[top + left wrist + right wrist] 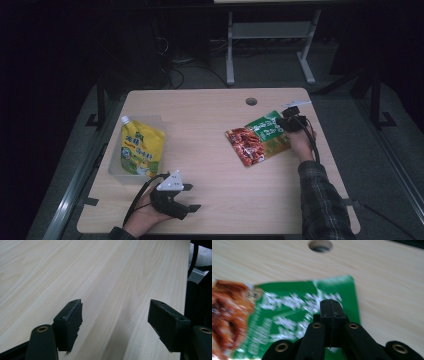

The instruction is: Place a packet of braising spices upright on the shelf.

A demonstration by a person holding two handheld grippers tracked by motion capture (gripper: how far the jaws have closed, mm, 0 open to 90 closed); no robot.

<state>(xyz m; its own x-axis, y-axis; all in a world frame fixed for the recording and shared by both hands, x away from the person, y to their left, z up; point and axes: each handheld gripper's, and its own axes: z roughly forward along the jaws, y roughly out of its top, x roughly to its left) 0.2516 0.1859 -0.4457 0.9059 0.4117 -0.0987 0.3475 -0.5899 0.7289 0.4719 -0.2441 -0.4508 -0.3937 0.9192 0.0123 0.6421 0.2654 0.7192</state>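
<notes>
- Gripping the green and red snack packet (pixel 260 138), the right tongs (pixel 286 123) are pressed together on its green end, at the right side of the table (pixel 210 200).
- In the right gripper view, the two black jaws meet tight over the packet (pixel 287 315), with the green part under them and the red part off to the left.
- The packet looks blurry in that view, so its white writing cannot be read.
- A round hole (pixel 320 245) in the table sits just past the packet's far edge.
- The person's right hand (pixel 301 144) holds those tongs, and a checked sleeve (pixel 320 200) runs down to the bottom edge.
- The left tongs (pixel 189 197) sit near the front edge of the table, held in the left hand (pixel 145 217).
- Their jaws are wide apart with nothing between them, and bare wood (pixel 100 277) shows in the gap.
- A grey three-cornered plate (pixel 170 182) sits on top of the left tongs.
- A yellow pouch (pixel 141 146) with a white cap lies in a clear tray (pixel 116 167) at the left side of the table, well apart from the packet.
</notes>
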